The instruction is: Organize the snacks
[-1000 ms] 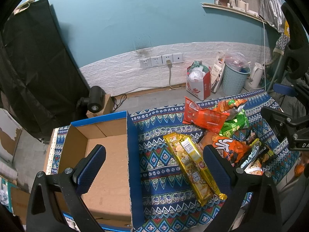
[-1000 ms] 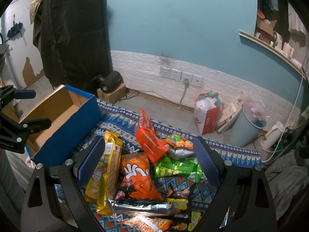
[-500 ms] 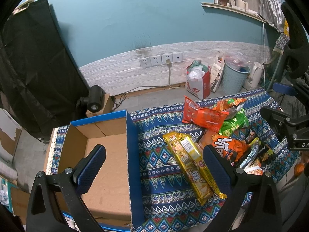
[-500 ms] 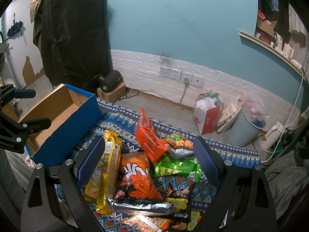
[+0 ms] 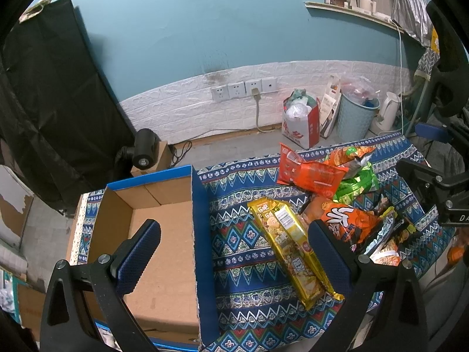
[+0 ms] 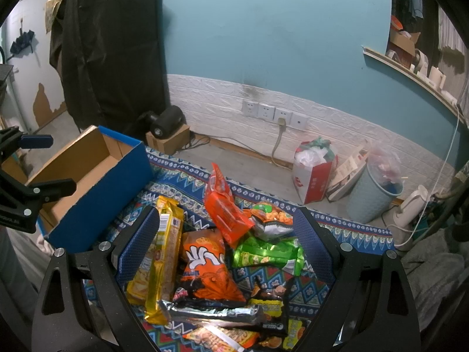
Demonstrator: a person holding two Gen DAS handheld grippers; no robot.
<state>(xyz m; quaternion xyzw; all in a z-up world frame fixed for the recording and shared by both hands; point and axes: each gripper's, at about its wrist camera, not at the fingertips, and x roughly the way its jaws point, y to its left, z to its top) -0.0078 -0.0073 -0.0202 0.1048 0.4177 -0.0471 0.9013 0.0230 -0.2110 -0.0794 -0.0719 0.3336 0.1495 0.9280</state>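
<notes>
L wrist view: left gripper [image 5: 234,252] is held wide open w/ nothing between the blue pads, hovering above the seam between box and cloth. The cardboard box [image 5: 164,234], blue outside and brown inside, is seen on the L part of the patterned cloth [image 5: 243,264]; its floor is bare as far as shown, so no snack is judged stowed yet. The long yellow pack [image 5: 287,240] is seen lying flat on the cloth just R of the box wall, apart from it, w/ its near end behind the R finger. Beyond it the orange chip bag [image 5: 348,220], red pack [image 5: 310,173] and green pack [image 5: 354,184] are piled touching one another. R wrist view: right gripper [image 6: 225,249] is likewise spread wide and empty, poised over the pile. Yellow pack [image 6: 164,252] is seen beside the L finger; orange chip bag [image 6: 208,267] is roughly centred between the fingers; red pack [image 6: 225,208] leans on the orange-green puff bag [image 6: 269,220]; green pack [image 6: 266,252] lies beside the R finger; dark wrapped bars [image 6: 222,314] sit nearest the camera. Box [image 6: 96,187] is seen at L, open top, interior only partly visible. Progress est.: at the start; all visible snacks are left to be moved, none gripped.
</notes>
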